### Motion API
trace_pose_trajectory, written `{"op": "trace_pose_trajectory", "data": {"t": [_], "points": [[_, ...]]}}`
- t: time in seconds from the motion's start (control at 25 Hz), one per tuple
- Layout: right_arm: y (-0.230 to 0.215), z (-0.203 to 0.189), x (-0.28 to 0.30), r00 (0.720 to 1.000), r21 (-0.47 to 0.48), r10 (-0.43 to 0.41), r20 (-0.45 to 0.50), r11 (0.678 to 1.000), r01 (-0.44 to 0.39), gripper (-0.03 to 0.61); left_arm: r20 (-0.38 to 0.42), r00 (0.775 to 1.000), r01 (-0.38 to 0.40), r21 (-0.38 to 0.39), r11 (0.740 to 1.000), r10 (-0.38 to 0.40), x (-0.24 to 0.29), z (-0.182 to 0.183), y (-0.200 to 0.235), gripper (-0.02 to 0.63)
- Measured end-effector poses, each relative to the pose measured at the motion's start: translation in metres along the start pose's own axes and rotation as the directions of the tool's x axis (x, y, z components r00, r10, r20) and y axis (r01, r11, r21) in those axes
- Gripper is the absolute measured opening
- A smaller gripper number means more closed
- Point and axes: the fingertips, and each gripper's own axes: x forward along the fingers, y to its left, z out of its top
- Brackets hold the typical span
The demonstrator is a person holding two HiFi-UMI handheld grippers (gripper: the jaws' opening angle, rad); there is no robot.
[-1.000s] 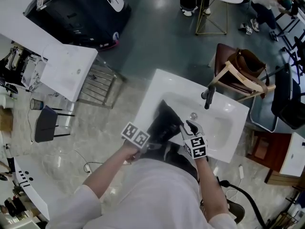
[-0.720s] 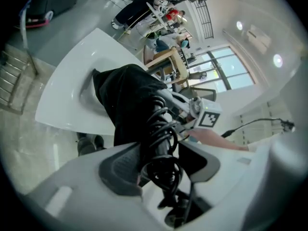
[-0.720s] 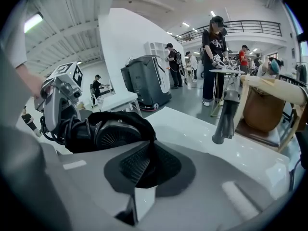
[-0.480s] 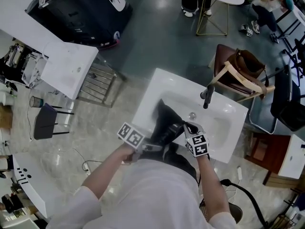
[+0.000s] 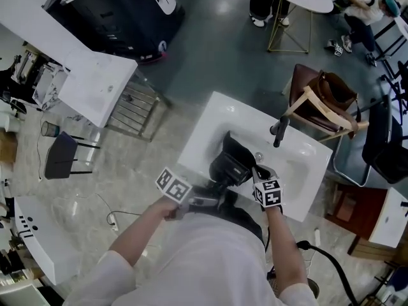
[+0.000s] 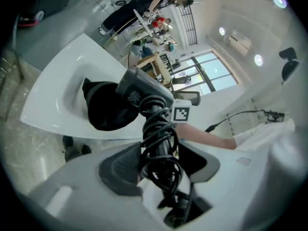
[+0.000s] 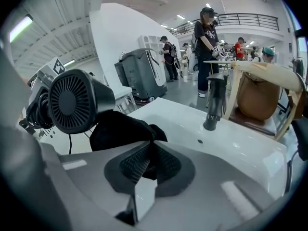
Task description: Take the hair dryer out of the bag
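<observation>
Seen from the head view, the person's torso (image 5: 210,254) covers the sink's (image 5: 207,123) near rim and the left gripper's (image 5: 194,201) jaw tips. At that rim, coiled cord (image 6: 161,143) hides the hair dryer's (image 6: 144,86) handle. Over the basin, the bag's (image 7: 120,126) pinched edge vanishes between the right gripper's (image 7: 150,160) pads. People (image 7: 208,47) beyond the sink are too small to describe.
</observation>
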Motion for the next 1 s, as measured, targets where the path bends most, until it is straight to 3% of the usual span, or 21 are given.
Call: {"op": "trace_pose_trajectory", "data": {"t": [0.28,0.6,0.84,1.0], "points": [[0.009,-0.006,-0.005,1.0,-0.024,0.026,-0.005,0.999,-0.026,0.02,0.133,0.991,-0.011,0.014,1.0,0.009,-0.005,0.013,-0.007,0.238],[0.03,-0.021,-0.017,0.996,-0.034,0.08,-0.033,0.996,-0.081,0.031,0.264,0.964,-0.044,0.003,0.999,0.042,-0.017,0.017,-0.009,0.238],[0.062,-0.01,-0.037,0.991,-0.033,0.133,0.03,0.991,-0.132,0.072,0.29,0.957,-0.032,0.028,0.999,0.023,-0.025,0.019,-0.014,0.238],[0.073,0.006,-0.053,0.989,-0.008,0.107,0.104,0.994,-0.106,0.138,0.298,0.954,-0.007,0.051,0.999,-0.008,-0.031,0.026,-0.016,0.238]]}}
